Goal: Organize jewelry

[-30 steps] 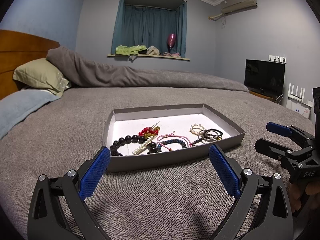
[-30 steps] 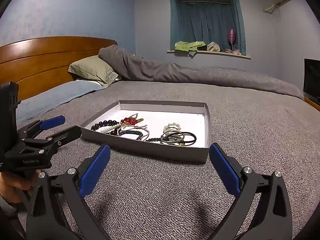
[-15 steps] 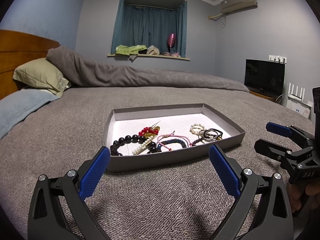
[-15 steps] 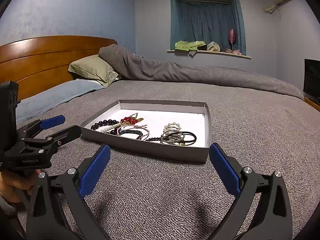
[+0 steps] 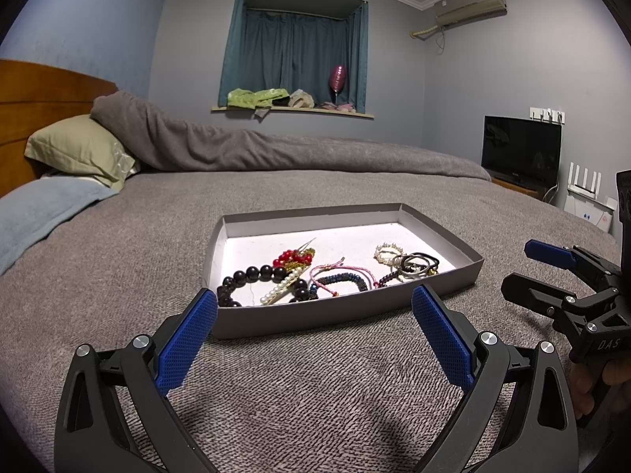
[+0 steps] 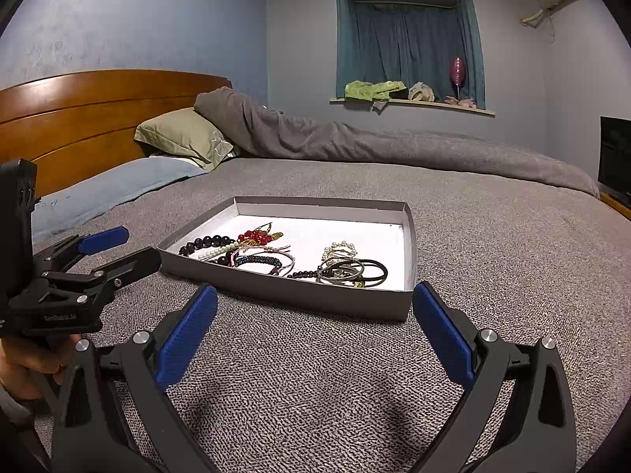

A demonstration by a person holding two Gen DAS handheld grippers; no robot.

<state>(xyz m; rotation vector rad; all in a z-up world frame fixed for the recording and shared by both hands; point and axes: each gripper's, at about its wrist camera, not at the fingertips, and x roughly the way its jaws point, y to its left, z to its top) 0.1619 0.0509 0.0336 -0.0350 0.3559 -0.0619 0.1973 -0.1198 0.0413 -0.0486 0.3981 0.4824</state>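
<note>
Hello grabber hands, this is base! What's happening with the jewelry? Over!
Left gripper open, right gripper open, both empty, short of the tray. Bracelets tangled in the tray on the bed. Nothing in the way.

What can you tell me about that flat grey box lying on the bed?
The box is a shallow open tray with low grey walls and a white floor; it looks like cardboard. It lies flat on the grey bedspread, just ahead of both open grippers, which do not touch it. Bracelets lie loose along its near side; the far half is bare.
</note>
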